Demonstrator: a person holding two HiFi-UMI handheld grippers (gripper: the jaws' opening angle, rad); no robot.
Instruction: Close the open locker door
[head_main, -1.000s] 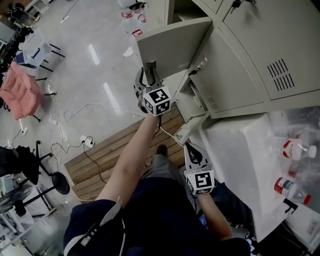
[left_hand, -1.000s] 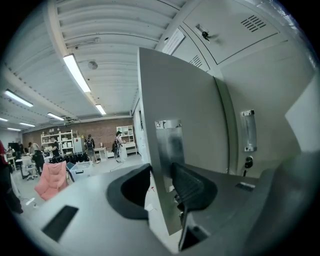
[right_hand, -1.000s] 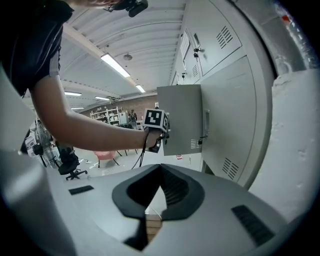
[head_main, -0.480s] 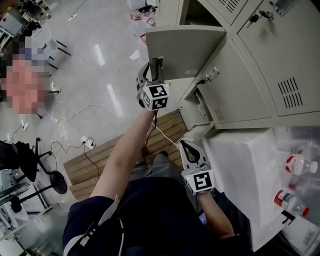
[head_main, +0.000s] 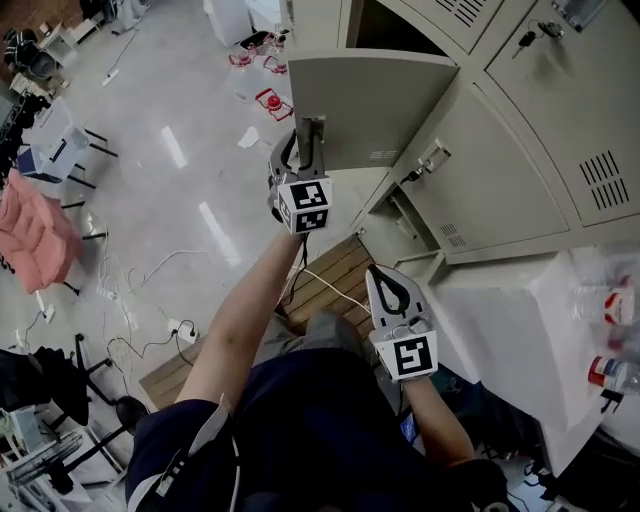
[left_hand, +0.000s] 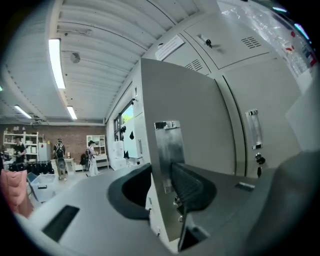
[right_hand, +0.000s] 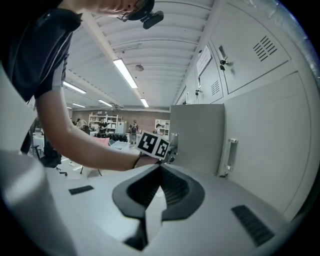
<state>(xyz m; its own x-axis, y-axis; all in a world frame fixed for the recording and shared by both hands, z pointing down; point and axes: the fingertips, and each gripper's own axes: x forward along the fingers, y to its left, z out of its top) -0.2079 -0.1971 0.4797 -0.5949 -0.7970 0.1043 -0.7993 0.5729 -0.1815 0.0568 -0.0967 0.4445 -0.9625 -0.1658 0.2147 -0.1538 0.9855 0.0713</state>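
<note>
The beige locker door (head_main: 372, 100) stands open, swung out from the dark locker opening (head_main: 385, 18). My left gripper (head_main: 308, 140) is shut on the door's free edge, at the metal latch plate (left_hand: 168, 142). In the left gripper view the door (left_hand: 190, 100) fills the middle, and the left gripper (left_hand: 166, 187) has one dark pad on each face of the plate. My right gripper (head_main: 392, 288) hangs lower, in front of the bottom lockers, touching nothing. In its own view the right gripper (right_hand: 160, 169) is shut and empty, and it looks toward the door (right_hand: 197, 132).
Closed locker doors (head_main: 500, 170) flank the open one. A white-covered table (head_main: 520, 330) with plastic bottles (head_main: 612, 372) stands at the right. A wooden pallet (head_main: 335, 275) lies below the lockers. Cables (head_main: 150, 290), a pink-cushioned chair (head_main: 35, 225) and litter are on the floor at the left.
The left gripper has moved with the door edge in its grip, carrying the door toward the lockers. The right gripper has moved up and forward, still shut.
</note>
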